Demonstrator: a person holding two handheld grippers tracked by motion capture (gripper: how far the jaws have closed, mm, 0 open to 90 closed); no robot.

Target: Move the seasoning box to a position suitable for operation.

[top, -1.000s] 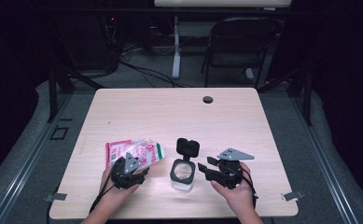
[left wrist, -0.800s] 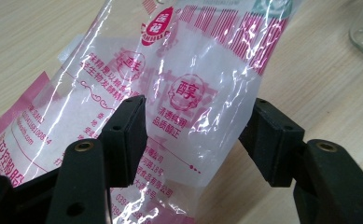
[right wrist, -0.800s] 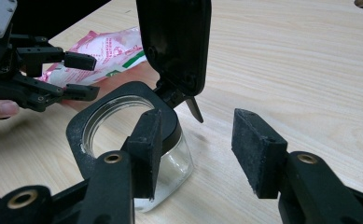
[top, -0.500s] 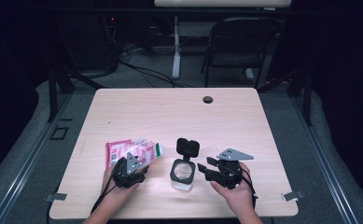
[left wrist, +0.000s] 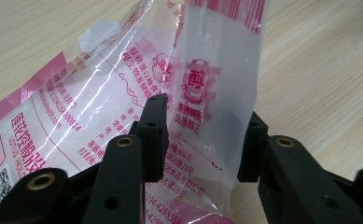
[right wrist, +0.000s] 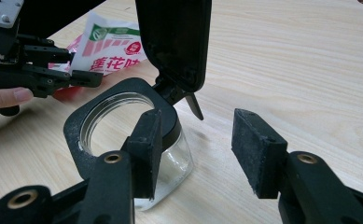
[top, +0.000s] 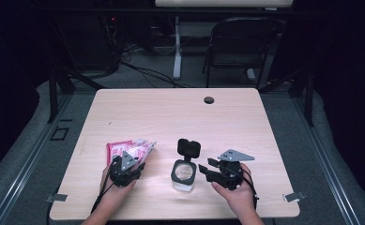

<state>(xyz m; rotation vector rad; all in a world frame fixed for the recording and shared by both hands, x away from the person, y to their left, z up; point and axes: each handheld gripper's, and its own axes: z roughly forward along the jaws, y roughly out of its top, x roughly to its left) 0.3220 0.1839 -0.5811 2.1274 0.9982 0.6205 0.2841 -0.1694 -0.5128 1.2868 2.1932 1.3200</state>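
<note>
**Item:** pink-and-white printed clear plastic sachet (left wrist: 207, 93), lying on the pale wood-grain desk (top: 171, 112) at its near left. One end raised between the jaws of the left tongs (left wrist: 202, 135).

**Companion item:** small clear glass jar (top: 184, 172) with black collar and black flip lid (top: 188, 148). Lid standing open, mouth facing up, at the near middle of the desk, just beside the sachet.

**Hazards:**
- Slipping of the slick film out of the pads, owing to a pinch on a thin, loose fold only.
- Crumpling or tearing under too hard a squeeze.
- Tipping of the light jar from a knock against the raised lid or collar, likeliest from the right tongs (right wrist: 195, 140) close by.
- Spilling beside the narrow mouth, judged possible with a poorly aimed sachet.

**Pose, left:** hand low at the near left edge, tongs angled forward and to the right. Jaws just closing, now clenched lightly on the sachet fold.

**Pose, right:** hand resting near the desk's front edge, tongs pointing left towards the jar. Jaws released, one in front of the glass, nothing gripped.
</note>
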